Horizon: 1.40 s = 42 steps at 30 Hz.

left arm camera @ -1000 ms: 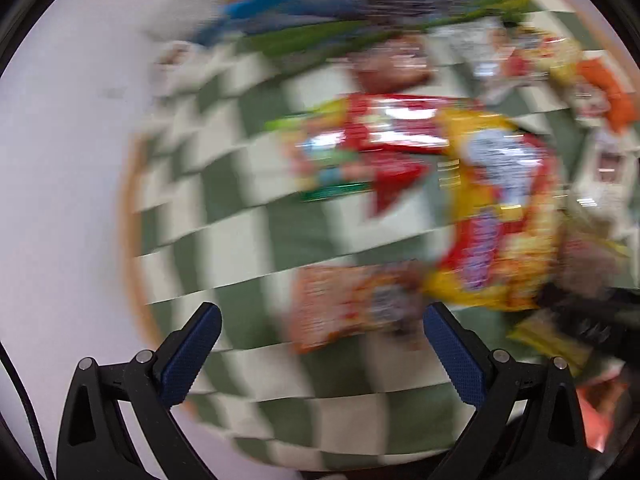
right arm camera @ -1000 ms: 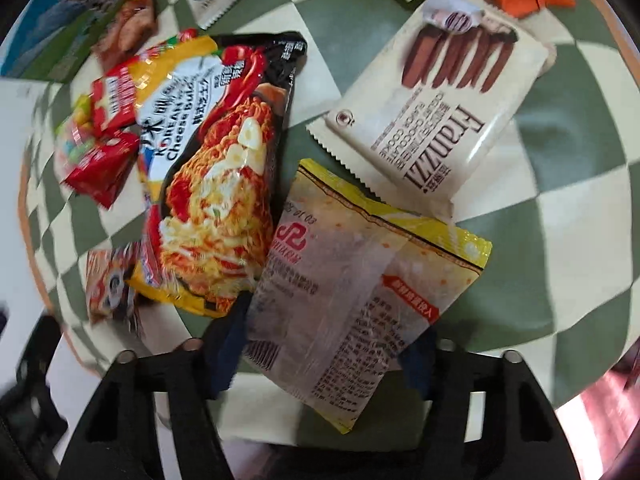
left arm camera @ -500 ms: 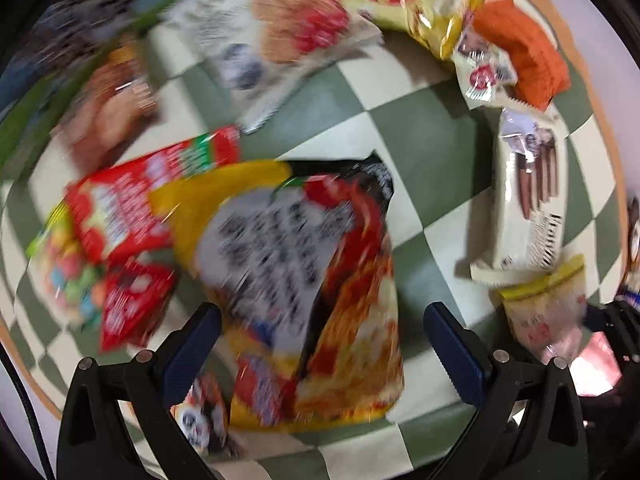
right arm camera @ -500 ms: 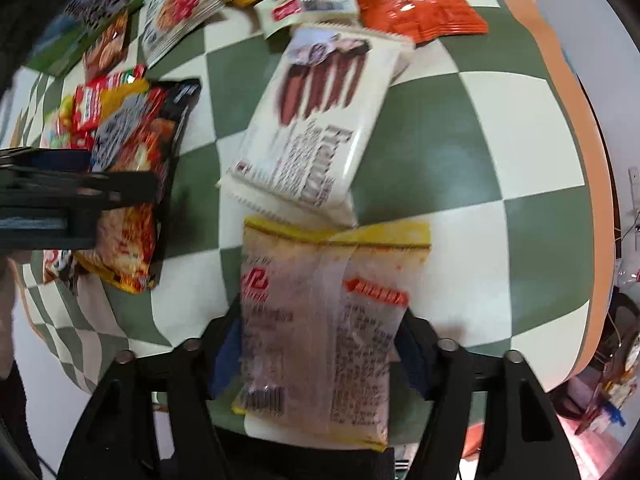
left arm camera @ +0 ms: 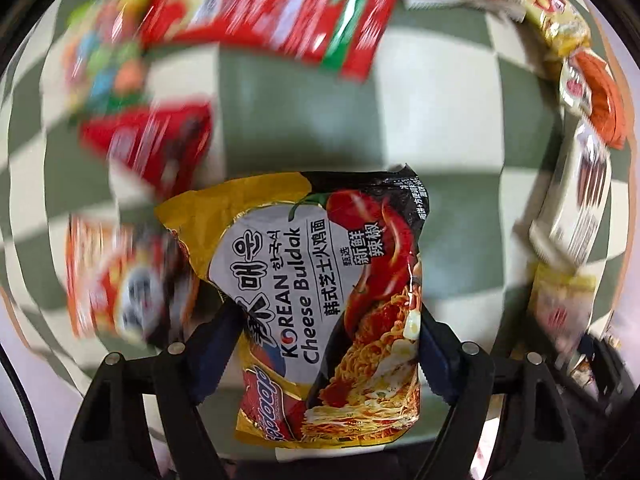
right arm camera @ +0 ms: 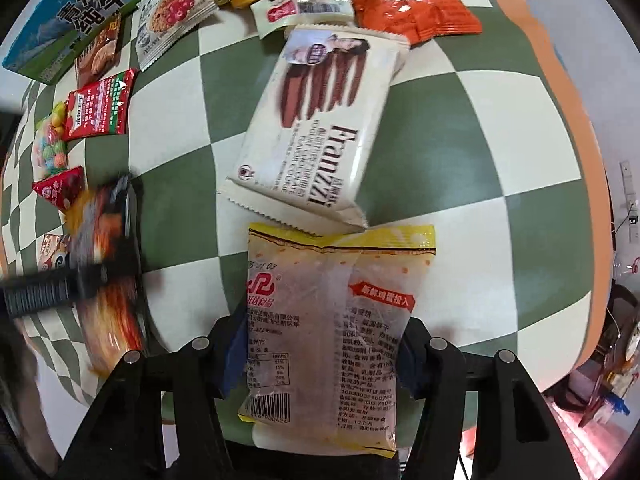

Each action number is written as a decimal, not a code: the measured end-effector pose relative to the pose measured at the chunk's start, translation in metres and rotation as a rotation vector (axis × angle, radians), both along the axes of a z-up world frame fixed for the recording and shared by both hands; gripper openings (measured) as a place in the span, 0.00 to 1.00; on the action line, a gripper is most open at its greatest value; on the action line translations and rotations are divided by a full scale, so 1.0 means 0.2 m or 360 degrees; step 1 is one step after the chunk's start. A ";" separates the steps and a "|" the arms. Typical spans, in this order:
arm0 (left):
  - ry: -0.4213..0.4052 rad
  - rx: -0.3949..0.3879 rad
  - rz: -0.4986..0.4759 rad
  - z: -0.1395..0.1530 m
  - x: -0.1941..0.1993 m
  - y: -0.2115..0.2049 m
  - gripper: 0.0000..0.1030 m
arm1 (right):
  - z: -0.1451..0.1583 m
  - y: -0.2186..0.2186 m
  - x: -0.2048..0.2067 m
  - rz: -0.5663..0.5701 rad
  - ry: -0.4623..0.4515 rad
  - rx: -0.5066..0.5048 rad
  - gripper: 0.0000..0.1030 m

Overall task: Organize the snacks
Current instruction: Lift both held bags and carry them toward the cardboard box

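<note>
Noodle pack (left arm camera: 332,300) between our closing left gripper (left arm camera: 320,356), long axis running away from it over the checked table (left arm camera: 300,120), while our right gripper (right arm camera: 320,356) closes across the near end of the biscuit bag (right arm camera: 332,320).

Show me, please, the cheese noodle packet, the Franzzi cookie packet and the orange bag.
Cheese noodle packet (left arm camera: 320,300): left wrist view, printed front.
Franzzi cookie packet (right arm camera: 320,120): right wrist view, packet's middle.
Orange bag (right arm camera: 404,0): right wrist view, crinkled front.

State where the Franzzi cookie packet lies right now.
In the right wrist view the Franzzi cookie packet lies on the checkered cloth, centre frame, below the orange bag and overlapping the yellow-edged packet.
</note>
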State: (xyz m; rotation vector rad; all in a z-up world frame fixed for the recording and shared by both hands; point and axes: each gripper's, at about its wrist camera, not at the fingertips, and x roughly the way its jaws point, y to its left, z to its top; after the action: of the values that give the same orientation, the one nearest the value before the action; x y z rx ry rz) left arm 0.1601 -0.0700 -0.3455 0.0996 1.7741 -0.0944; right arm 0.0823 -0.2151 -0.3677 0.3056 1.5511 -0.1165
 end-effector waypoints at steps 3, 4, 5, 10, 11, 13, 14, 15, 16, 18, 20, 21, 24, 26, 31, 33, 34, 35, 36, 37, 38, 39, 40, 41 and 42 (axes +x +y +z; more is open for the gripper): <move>0.0010 -0.0024 0.0007 -0.01 0.01 0.00 0.77 | -0.02 0.07 0.01 0.0075 -0.0004 0.0054 0.59; 0.0003 -0.0041 -0.0017 -0.02 0.04 -0.01 0.77 | -0.02 0.11 0.01 0.0124 -0.0008 0.0071 0.59; -0.0004 -0.0055 -0.0038 -0.03 0.07 -0.03 0.77 | -0.03 0.14 0.02 0.0174 -0.0011 0.0097 0.59; 0.0023 -0.0152 -0.0056 -0.09 0.05 -0.04 0.85 | -0.06 0.17 0.05 0.0191 0.0032 0.0163 0.67; 0.0028 -0.0163 -0.0051 -0.10 0.05 -0.02 0.86 | -0.06 0.15 0.05 0.0180 0.0046 0.0163 0.70; 0.0021 -0.0184 -0.0044 -0.15 0.03 -0.03 0.86 | -0.05 0.12 0.09 0.0161 0.0080 0.0118 0.71; 0.0013 -0.0185 -0.0048 -0.15 0.03 -0.03 0.86 | -0.01 0.10 0.11 0.0151 0.0094 0.0100 0.71; 0.0004 -0.0184 -0.0051 -0.15 0.03 -0.04 0.86 | -0.03 0.10 0.13 0.0139 0.0102 0.0099 0.71; -0.0006 -0.0181 -0.0056 -0.16 0.01 -0.03 0.86 | -0.03 0.09 0.13 0.0124 0.0111 0.0104 0.71; -0.0006 -0.0178 -0.0079 -0.11 -0.02 0.03 0.86 | 0.01 0.06 0.15 0.0096 0.0127 0.0113 0.71; 0.0016 -0.0190 -0.0102 -0.09 -0.07 0.08 0.86 | 0.01 0.05 0.13 0.0076 0.0136 0.0115 0.71; 0.0037 -0.0201 -0.0108 -0.10 -0.08 0.08 0.86 | 0.01 0.04 0.10 0.0065 0.0139 0.0117 0.71; 0.0080 -0.0237 -0.0117 -0.15 -0.07 0.08 0.86 | 0.00 0.05 0.04 0.0039 0.0134 0.0120 0.71; 0.0078 -0.0241 -0.0124 -0.17 -0.09 0.07 0.86 | -0.02 0.04 -0.02 0.0022 0.0132 0.0127 0.71; 0.0023 -0.0227 -0.0110 -0.12 -0.12 0.12 0.83 | -0.04 0.07 -0.02 0.0016 0.0094 0.0108 0.60; -0.0035 -0.0197 -0.0125 -0.04 -0.14 0.15 0.82 | 0.01 0.07 -0.03 0.0016 0.0077 0.0090 0.57; -0.0066 -0.0184 -0.0136 -0.03 -0.16 0.14 0.81 | 0.03 0.07 -0.04 0.0012 0.0070 0.0078 0.55; -0.0080 -0.0178 -0.0142 -0.02 -0.17 0.14 0.81 | 0.04 0.05 -0.06 0.0001 0.0056 0.0066 0.54; -0.0094 -0.0178 -0.0148 0.00 -0.19 0.13 0.79 | 0.05 0.05 -0.07 -0.0007 0.0045 0.0061 0.54; -0.0098 -0.0178 -0.0150 0.01 -0.20 0.11 0.78 | 0.09 0.05 -0.08 -0.0001 0.0056 0.0019 0.53; -0.0111 -0.0186 -0.0156 0.02 -0.21 0.11 0.78 | 0.10 0.04 -0.09 -0.0009 0.0046 0.0017 0.52; -0.0118 -0.0190 -0.0164 0.03 -0.22 0.11 0.78 | 0.11 0.03 -0.10 -0.0013 0.0038 0.0018 0.52; -0.0130 -0.0188 -0.0167 0.05 -0.23 0.11 0.78 | 0.12 0.03 -0.10 -0.0021 0.0027 0.0018 0.52; -0.0145 -0.0187 -0.0168 0.08 -0.23 0.10 0.78 | 0.14 0.02 -0.12 -0.0030 0.0007 0.0017 0.51; -0.0158 -0.0190 -0.0169 0.09 -0.23 0.11 0.78 | 0.15 0.02 -0.12 -0.0032 -0.0005 0.0018 0.50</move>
State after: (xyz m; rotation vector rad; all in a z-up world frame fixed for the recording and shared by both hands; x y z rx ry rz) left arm 0.1132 -0.0488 -0.3270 0.1107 1.6598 -0.2674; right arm 0.0580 -0.2115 -0.3374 0.3304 1.5463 -0.1228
